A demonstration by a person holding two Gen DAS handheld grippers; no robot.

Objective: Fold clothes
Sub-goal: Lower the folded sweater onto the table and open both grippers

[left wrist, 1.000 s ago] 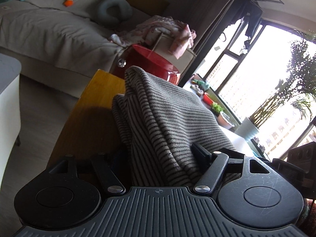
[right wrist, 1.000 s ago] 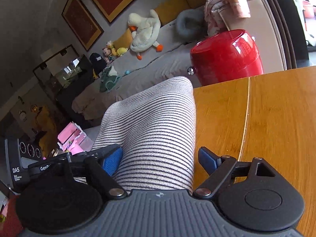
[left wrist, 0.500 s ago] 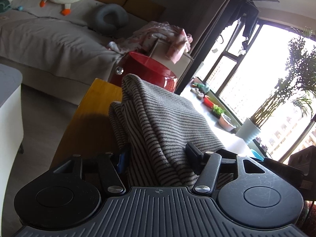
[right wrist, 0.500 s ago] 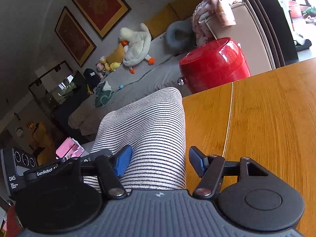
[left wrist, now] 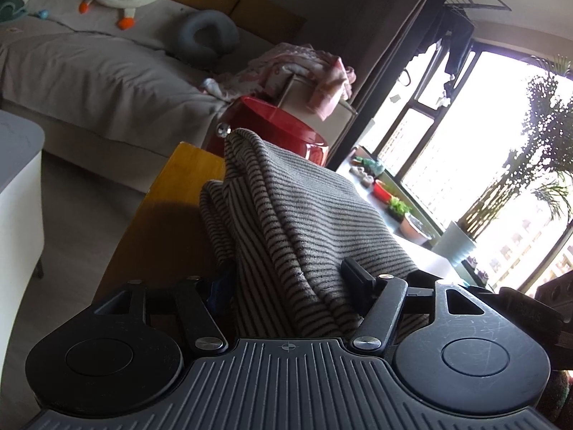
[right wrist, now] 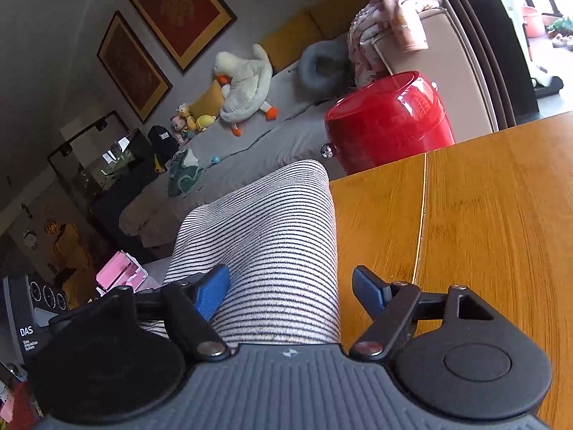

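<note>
The striped garment [left wrist: 286, 222] was seen bunched on the wooden tabletop [right wrist: 483, 208], running between the fingers of both claws; the left claw [left wrist: 286, 279] was found apart, having just been opening, cloth filling its gap; the right claw [right wrist: 290, 286] was likewise apart and opening, its left pad [right wrist: 211, 294] against the fabric, the other clear; a red drum [right wrist: 390, 122] stood beyond the tabletop.

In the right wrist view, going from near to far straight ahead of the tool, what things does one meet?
Right tool → striped garment → wooden table edge → red bin → grey sofa → neck pillow → framed pictures on the wall.
</note>
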